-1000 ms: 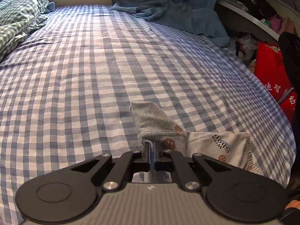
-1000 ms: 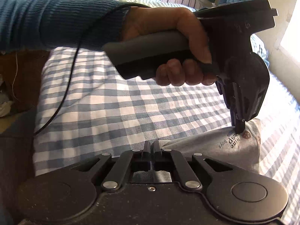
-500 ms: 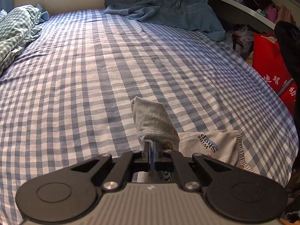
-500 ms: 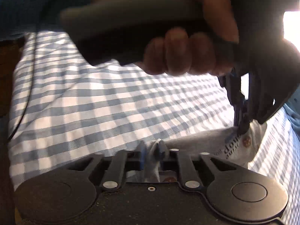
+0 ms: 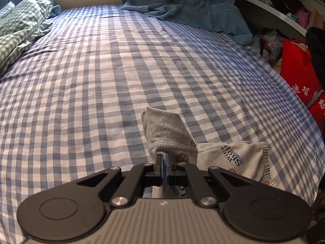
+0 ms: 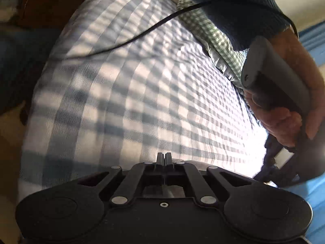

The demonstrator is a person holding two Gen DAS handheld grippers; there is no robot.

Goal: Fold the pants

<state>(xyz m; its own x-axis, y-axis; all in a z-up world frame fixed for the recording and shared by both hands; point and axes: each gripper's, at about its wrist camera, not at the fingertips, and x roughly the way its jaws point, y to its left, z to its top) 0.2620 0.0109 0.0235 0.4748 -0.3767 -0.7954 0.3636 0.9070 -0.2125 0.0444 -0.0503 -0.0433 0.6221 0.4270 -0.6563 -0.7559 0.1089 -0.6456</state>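
Note:
Small grey pants [image 5: 229, 156] with printed words lie near the front right edge of the blue checked bed sheet [image 5: 101, 81]. My left gripper [image 5: 163, 159] is shut on a stitched hem, and a flap of the cloth [image 5: 164, 128] stands up just beyond its tips. In the blurred right wrist view my right gripper [image 6: 163, 156] is shut, its tips bare against the sheet. A dark grey strip of cloth [image 6: 195, 163] lies just behind them. A hand [image 6: 288, 126] in a dark blue sleeve holds the left gripper's handle at the right.
A green checked blanket [image 5: 22, 26] is bunched at the far left and a blue garment [image 5: 203, 14] lies at the head of the bed. Beyond the right edge stand a red bag [image 5: 298, 77] and cluttered shelves [image 5: 274, 6]. A black cable [image 6: 142, 36] hangs over the sheet.
The right gripper has rolled and swung down and sideways, and the grey cloth seen between its fingers no longer shows there. The left gripper keeps its hold in place.

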